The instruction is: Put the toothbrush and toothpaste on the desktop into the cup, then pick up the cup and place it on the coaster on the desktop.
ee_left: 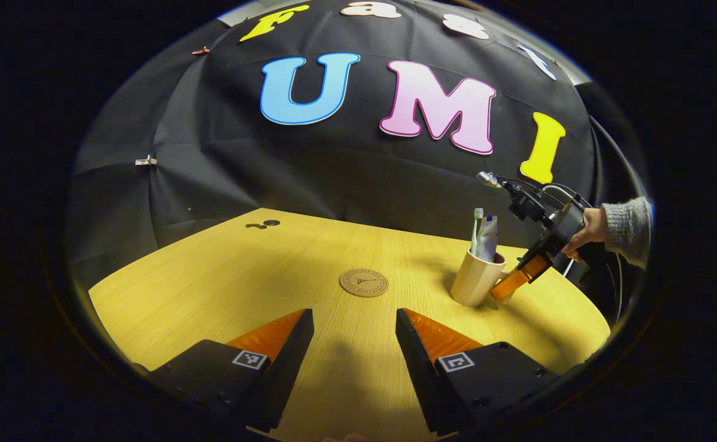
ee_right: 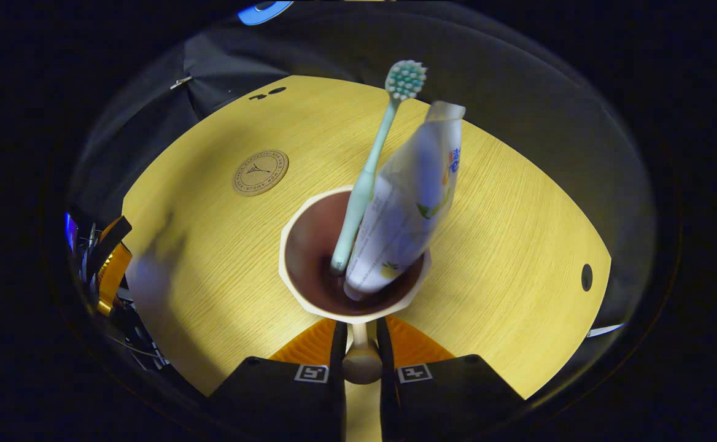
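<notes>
A beige cup (ee_right: 309,288) stands on the wooden desktop (ee_right: 223,258) with a mint toothbrush (ee_right: 364,184) and a white toothpaste tube (ee_right: 407,202) upright inside it. My right gripper (ee_right: 361,341) is shut on the cup's handle (ee_right: 361,362). In the left gripper view the same cup (ee_left: 475,279) is at the right, toothbrush (ee_left: 476,230) and tube (ee_left: 487,239) poking out, the right gripper (ee_left: 509,285) at its side held by a hand (ee_left: 585,230). The round cork coaster (ee_left: 363,283) lies ahead of my open left gripper (ee_left: 354,337), also left of the cup (ee_right: 260,172).
The desktop's (ee_left: 223,288) curved edge runs close behind the cup. Small dark holes (ee_left: 264,224) sit at the far left corner, and another hole (ee_right: 586,277) near the right edge. Black cloth wall behind the table.
</notes>
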`<state>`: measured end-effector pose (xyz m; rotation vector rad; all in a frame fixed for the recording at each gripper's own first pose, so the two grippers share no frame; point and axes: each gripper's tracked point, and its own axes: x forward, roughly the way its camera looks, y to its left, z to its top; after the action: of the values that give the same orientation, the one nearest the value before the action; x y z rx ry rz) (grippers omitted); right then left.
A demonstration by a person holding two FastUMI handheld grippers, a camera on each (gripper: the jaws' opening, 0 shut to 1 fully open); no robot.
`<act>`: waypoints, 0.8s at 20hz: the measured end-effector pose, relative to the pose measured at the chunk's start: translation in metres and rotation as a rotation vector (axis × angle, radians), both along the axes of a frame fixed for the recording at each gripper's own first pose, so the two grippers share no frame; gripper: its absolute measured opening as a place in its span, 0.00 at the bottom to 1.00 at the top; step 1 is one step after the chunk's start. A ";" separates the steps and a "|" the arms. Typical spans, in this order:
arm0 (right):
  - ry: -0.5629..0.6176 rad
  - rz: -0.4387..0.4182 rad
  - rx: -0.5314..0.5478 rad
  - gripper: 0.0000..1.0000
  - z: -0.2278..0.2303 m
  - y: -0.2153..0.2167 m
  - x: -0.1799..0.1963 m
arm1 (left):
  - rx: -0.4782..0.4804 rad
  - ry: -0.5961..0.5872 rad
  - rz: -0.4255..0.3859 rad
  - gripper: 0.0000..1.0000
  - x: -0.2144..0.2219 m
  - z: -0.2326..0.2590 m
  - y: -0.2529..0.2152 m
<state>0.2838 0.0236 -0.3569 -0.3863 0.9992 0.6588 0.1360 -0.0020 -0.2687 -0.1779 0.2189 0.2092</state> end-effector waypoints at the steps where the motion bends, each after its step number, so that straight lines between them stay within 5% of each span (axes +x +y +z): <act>1: -0.006 -0.006 0.003 0.25 0.000 0.000 0.000 | 0.000 -0.001 0.001 0.86 0.000 0.001 0.002; 16: -0.109 0.001 0.124 0.25 0.046 0.057 0.003 | 0.021 -0.009 -0.004 0.86 -0.010 0.012 0.033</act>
<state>0.2864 0.0808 -0.3114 -0.3108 0.8500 0.6894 0.1261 0.0310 -0.2572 -0.1578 0.2084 0.2063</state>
